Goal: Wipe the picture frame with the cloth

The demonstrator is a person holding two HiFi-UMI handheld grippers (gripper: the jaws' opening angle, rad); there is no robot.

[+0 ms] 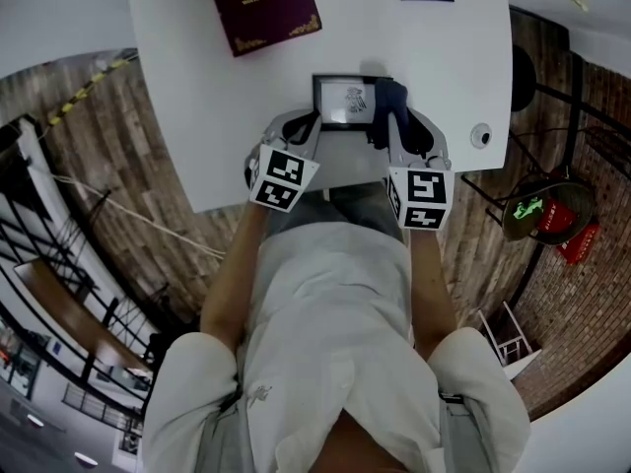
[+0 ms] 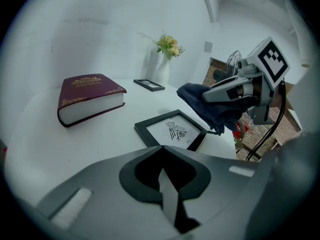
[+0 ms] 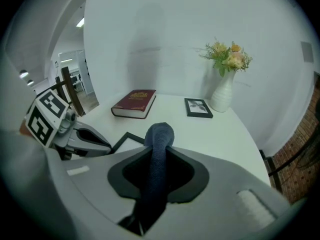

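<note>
Now right tongs [image 3: 159, 151] pinch cloth [image 3: 160, 131] beside frame [image 1: 347, 103]; gold-titled book [image 1: 261, 8] beyond.

We can read gilt lettering on the maroon book [image 1: 261, 8] near the top edge of the head view, left of centre: "A Treasury of World's", with a last word we cannot make out. Under the drawing in the picture frame [image 1: 347, 102] sits a line of print too small for us to read.
</note>
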